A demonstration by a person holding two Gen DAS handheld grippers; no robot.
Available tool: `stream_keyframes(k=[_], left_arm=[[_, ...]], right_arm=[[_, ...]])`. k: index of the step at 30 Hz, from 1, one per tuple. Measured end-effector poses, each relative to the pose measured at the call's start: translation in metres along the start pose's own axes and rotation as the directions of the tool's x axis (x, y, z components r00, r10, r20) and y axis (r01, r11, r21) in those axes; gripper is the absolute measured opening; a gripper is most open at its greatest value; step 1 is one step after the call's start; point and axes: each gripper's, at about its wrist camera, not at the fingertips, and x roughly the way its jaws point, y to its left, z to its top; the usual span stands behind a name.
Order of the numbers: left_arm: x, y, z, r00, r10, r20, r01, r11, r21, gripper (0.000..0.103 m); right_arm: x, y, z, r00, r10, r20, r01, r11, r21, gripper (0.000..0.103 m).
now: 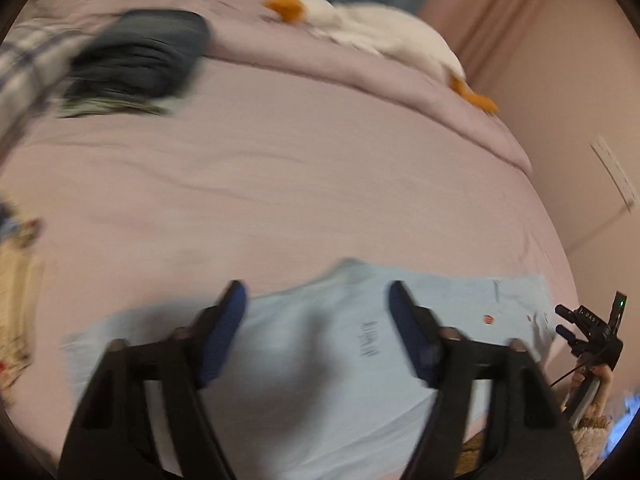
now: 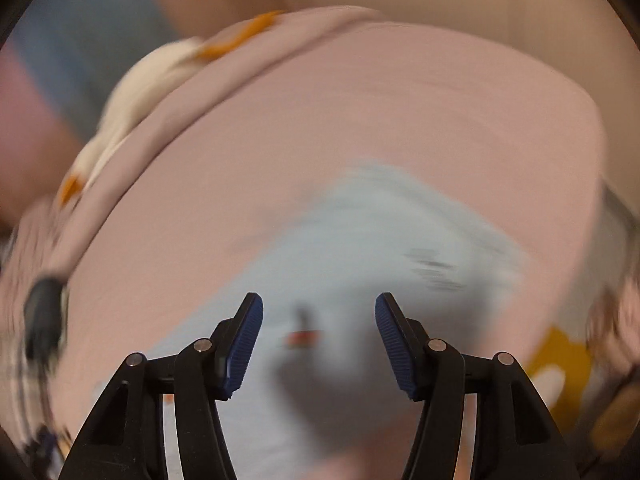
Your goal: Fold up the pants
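Both tongs angled steeply down over the bed. Left tongs released, nothing btwn blue pads. Right tongs also released, empty; view v. blurred. Light-blue pants lay flat on the pink sheet at the bed's near edge, long axis running left-right in left view, beneath both tongs.

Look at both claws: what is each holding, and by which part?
Nothing is held. The left claw and right claw both stand open above the light blue pants.
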Motion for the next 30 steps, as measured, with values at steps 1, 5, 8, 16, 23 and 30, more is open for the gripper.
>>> stream_keyframes(k=[1, 5, 8, 16, 23, 30], left_arm=[[0.017, -0.009, 0.003, 0.999, -0.023, -0.038, 0.023, 1.0, 0.004, 0.037], [0.077, -0.032, 0.007, 0.987, -0.049, -0.155, 0.053, 0.998, 0.017, 0.025], [0.101, -0.038, 0.005, 0.981, 0.009, -0.196, -0.001, 0.999, 0.04, 0.025], [0.108, -0.027, 0.012, 0.981, 0.014, -0.194, -0.013, 1.0, 0.007, 0.031], [0.097, -0.034, 0.009, 0.983, 0.025, -0.184, -0.019, 0.999, 0.03, 0.026], [0.099, -0.032, 0.007, 0.981, 0.011, -0.192, -0.007, 1.0, 0.024, 0.026]], right_arm=[[-0.002, -0.02, 0.003, 1.0, -0.02, 0.015, 0.02, 0.999, 0.035, 0.058], [0.006, -0.058, 0.006, 0.999, -0.033, 0.0, 0.033, 0.992, 0.119, 0.052], [0.01, -0.063, 0.007, 1.0, -0.005, 0.002, 0.004, 0.989, 0.147, 0.045], [0.028, -0.053, 0.013, 1.0, -0.014, 0.008, 0.013, 0.989, 0.148, 0.031], [-0.003, -0.045, 0.012, 0.995, -0.032, 0.098, 0.022, 0.995, 0.101, 0.021], [0.012, -0.049, 0.013, 0.997, -0.078, 0.023, 0.075, 0.992, 0.104, 0.024]])
